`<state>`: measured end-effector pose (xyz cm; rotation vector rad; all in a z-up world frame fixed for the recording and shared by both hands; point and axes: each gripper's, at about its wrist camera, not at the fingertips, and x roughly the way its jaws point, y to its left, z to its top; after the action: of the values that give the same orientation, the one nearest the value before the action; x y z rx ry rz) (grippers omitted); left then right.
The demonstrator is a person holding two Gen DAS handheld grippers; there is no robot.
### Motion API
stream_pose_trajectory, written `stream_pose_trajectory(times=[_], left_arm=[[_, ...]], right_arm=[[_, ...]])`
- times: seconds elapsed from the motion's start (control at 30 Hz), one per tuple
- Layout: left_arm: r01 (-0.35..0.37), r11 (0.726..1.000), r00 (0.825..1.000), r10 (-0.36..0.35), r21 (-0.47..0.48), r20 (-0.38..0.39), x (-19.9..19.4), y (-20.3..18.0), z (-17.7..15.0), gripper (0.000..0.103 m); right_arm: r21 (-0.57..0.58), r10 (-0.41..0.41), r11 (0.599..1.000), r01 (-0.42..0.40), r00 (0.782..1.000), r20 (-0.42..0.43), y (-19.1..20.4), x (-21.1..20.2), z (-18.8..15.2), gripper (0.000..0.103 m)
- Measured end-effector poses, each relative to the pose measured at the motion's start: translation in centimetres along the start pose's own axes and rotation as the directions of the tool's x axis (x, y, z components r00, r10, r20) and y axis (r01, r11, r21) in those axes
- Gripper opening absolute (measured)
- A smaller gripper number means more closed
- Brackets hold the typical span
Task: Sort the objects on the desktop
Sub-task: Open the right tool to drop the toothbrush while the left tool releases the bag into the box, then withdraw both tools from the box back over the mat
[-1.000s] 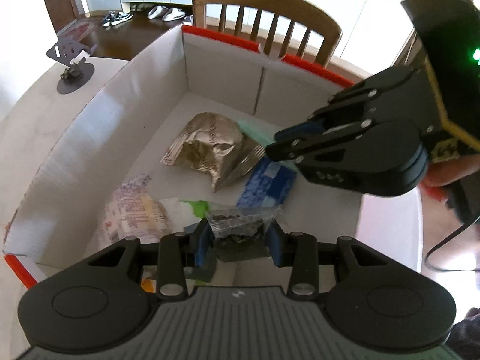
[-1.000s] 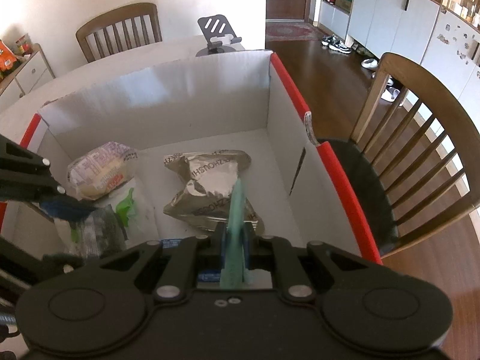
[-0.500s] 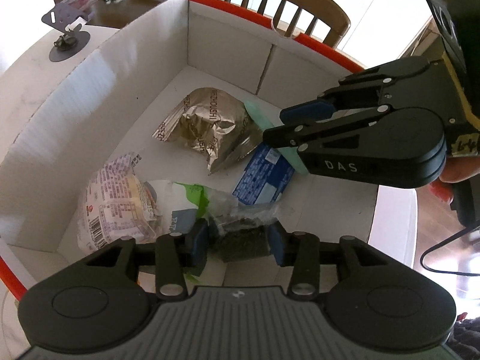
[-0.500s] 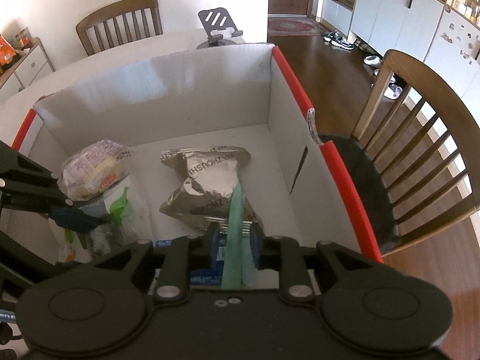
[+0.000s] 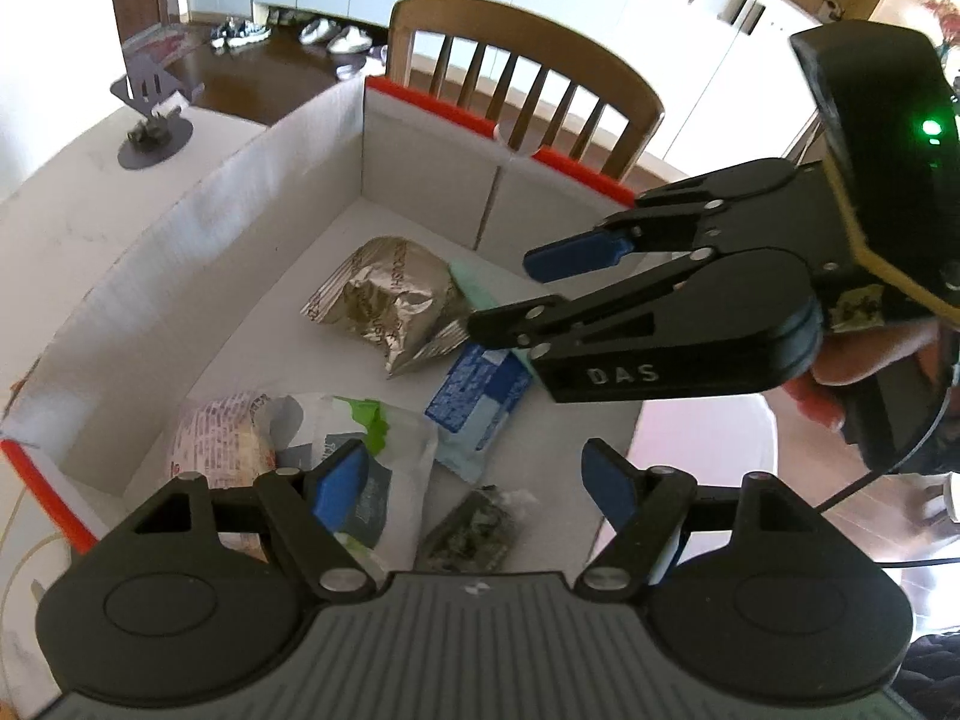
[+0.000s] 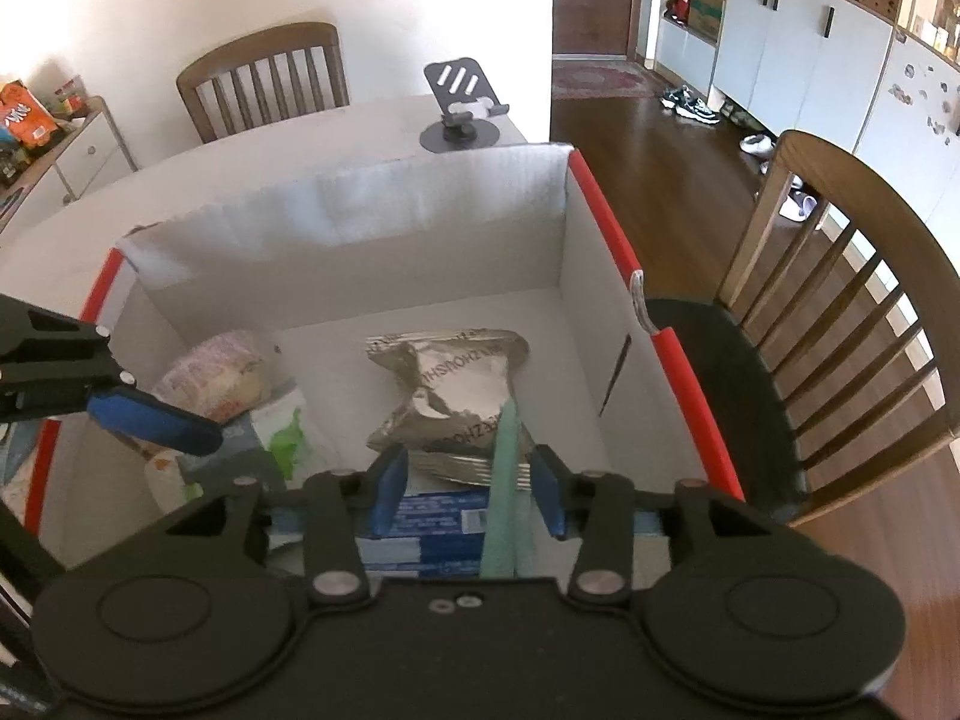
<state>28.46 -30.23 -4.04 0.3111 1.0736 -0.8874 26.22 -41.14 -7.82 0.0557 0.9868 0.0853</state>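
Both grippers hang over a white cardboard box with red rim [image 5: 420, 99] [image 6: 606, 222]. My left gripper [image 5: 474, 486] is open; the small clear packet of dark bits [image 5: 474, 531] lies loose on the box floor between and below its fingers. My right gripper [image 6: 468, 489] [image 5: 510, 294] is open; the flat mint-green piece [image 6: 507, 480] stands free between its fingers, leaning on the silver foil bag [image 6: 456, 384] [image 5: 384, 300]. A blue-and-white packet [image 5: 480, 402] [image 6: 432, 525], a white-and-green pouch [image 5: 366, 438] and a pink printed bread bag [image 5: 228, 438] [image 6: 216, 372] also lie in the box.
The box stands on a white table [image 5: 78, 204]. A dark phone stand [image 5: 153, 126] [image 6: 462, 102] sits on the table beyond the box. Wooden chairs [image 5: 522, 72] [image 6: 840, 294] stand at the table's edges.
Both grippers have opened. The left let go of the dark packet, which dropped to the box floor. The right let go of the mint-green piece. The left gripper also rose a little.
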Motion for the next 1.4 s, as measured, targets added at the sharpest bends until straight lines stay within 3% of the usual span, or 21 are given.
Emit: stream_pose_trajectory(times=[0.37,1.07,1.3,1.4], left_arm=[[-0.036,0.996,0.99,0.047,-0.076,0.136,-5.1,-0.3,-2.9,0.078],[-0.05,0.984,0.949,0.099,-0.17,0.299,-12.9,-0.7,-10.1,0.083],[-0.045,0.98,0.939,0.107,-0.194,0.327,-14.7,-0.1,-12.1,0.09],[-0.048,0.978,0.933,0.117,-0.205,0.34,-15.3,0.3,-13.1,0.099]], right_arm=[[-0.022,0.053,0.998,-0.052,0.997,0.051,2.0,-3.3,0.2,0.051],[0.016,0.065,0.998,-0.068,0.989,0.13,6.7,-7.3,-1.9,0.084],[0.027,0.057,0.998,-0.062,0.988,0.145,8.8,-8.1,-2.7,0.09],[0.03,0.053,0.998,-0.058,0.987,0.154,9.7,-8.5,-2.9,0.09]])
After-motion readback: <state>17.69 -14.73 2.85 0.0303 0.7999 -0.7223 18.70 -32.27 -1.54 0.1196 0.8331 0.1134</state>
